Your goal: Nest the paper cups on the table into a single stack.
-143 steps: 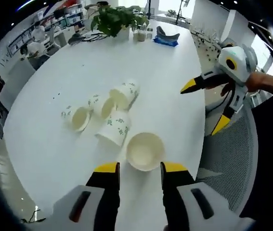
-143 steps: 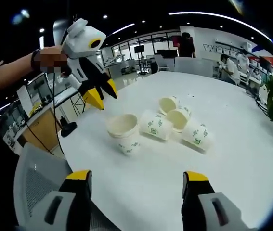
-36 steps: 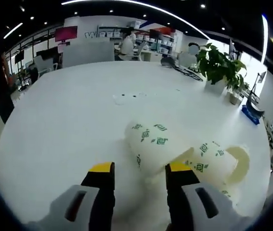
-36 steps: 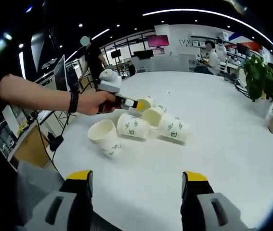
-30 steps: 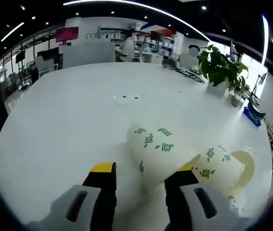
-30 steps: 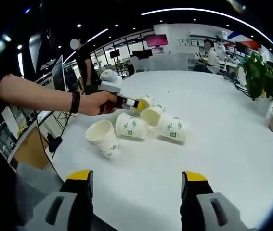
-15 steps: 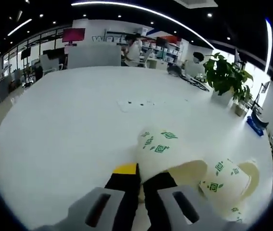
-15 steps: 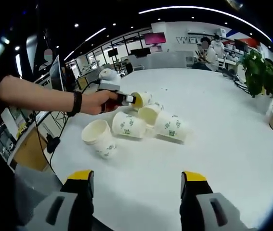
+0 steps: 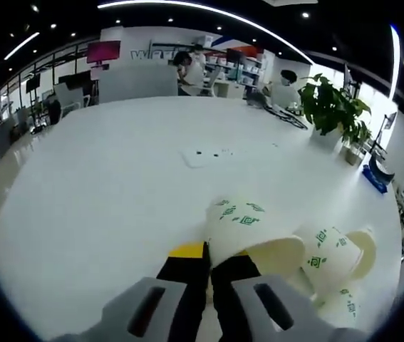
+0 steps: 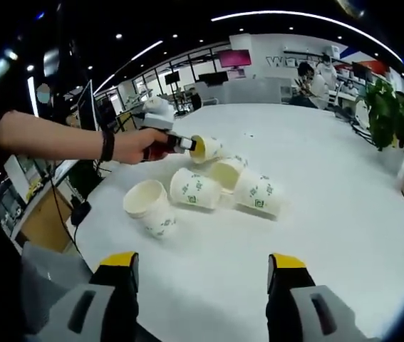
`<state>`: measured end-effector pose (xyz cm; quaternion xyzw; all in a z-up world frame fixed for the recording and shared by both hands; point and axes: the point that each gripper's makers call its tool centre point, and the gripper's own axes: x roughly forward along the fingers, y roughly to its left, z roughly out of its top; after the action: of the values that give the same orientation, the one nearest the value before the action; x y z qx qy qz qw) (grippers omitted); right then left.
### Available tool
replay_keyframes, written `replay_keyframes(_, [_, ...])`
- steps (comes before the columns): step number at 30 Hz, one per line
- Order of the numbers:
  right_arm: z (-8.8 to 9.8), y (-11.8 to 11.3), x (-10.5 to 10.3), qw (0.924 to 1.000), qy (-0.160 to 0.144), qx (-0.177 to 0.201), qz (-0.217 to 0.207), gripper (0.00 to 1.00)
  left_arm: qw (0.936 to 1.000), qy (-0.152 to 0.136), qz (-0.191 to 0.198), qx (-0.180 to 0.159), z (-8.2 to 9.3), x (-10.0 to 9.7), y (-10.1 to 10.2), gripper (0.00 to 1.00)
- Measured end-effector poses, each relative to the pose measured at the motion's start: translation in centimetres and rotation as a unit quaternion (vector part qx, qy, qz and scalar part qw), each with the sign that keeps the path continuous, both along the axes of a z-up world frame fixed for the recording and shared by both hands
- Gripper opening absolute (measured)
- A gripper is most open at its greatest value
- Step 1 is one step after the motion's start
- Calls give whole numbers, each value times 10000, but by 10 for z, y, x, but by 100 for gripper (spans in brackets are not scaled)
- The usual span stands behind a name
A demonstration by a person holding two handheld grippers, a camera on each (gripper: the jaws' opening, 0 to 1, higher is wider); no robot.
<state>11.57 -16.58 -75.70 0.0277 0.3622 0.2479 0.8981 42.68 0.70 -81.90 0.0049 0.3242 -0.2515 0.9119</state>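
Paper cup (image 9: 248, 226) now lifted — left gripper (image 9: 206, 258) clamped on its rim; right gripper (image 10: 202, 265) wide, empty.

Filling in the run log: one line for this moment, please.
left gripper: shut on white green-patterned paper cup | right gripper: open, apart from cups | upright white paper cup: untouched

potted plant (image 9: 332, 108) (leafy), wall screen (image 9: 99, 51)
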Motion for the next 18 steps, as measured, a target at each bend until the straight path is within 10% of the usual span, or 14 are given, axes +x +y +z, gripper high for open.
replay_keyframes(18, [4, 14, -2, 9994, -74, -59, 321, 76, 9989, -54, -414, 218, 42, -26, 15, 0])
